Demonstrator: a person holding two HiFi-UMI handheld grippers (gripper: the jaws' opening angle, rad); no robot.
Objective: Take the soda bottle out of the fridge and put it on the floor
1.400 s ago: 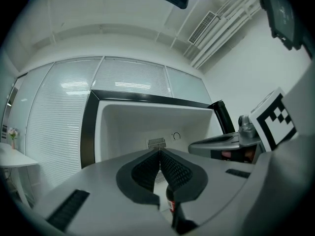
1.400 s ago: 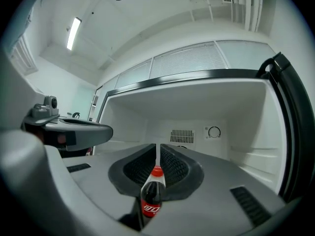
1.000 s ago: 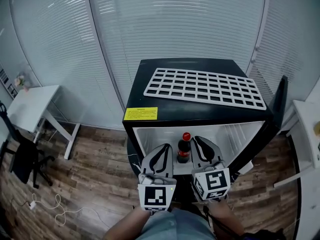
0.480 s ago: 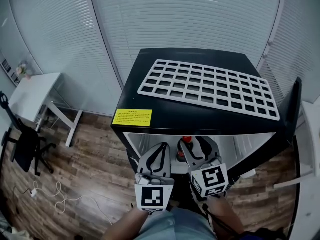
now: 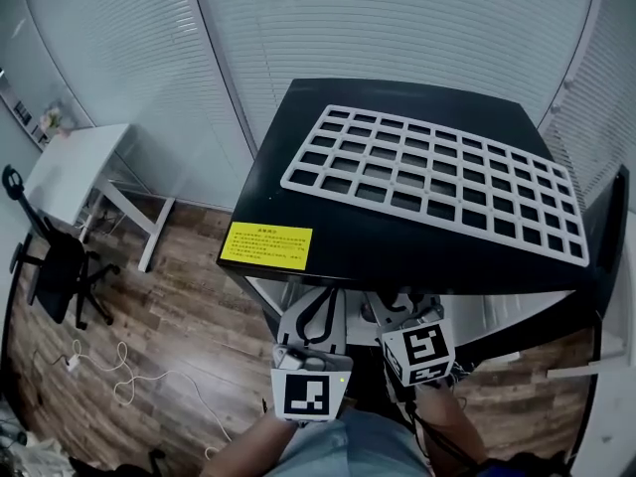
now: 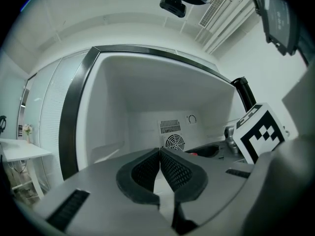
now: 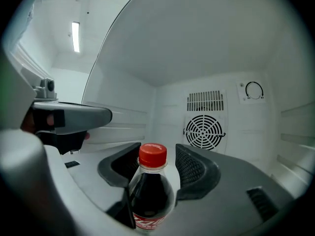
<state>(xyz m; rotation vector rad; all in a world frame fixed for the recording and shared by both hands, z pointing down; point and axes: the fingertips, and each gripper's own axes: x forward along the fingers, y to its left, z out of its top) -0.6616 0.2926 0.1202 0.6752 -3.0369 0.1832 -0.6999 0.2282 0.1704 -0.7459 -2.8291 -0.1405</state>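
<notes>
The right tool reaches into the open fridge with its jaws spread wide, having just been opening. The soda bottle stands upright between them, its red cap level with the pad tips. Space shows on each side of the cap, and the pads do not press on the bottle. Beyond this tool, on the fridge's white back wall, sits a round fan grille with a slotted vent above it. The left tool is just beside the right one, on its left. It also points into the fridge, its jaws closed tip to tip with nothing between them. Above both tools, on the fridge's black top, lies a white grid rack, with a yellow label at the front edge nearest the left tool.
</notes>
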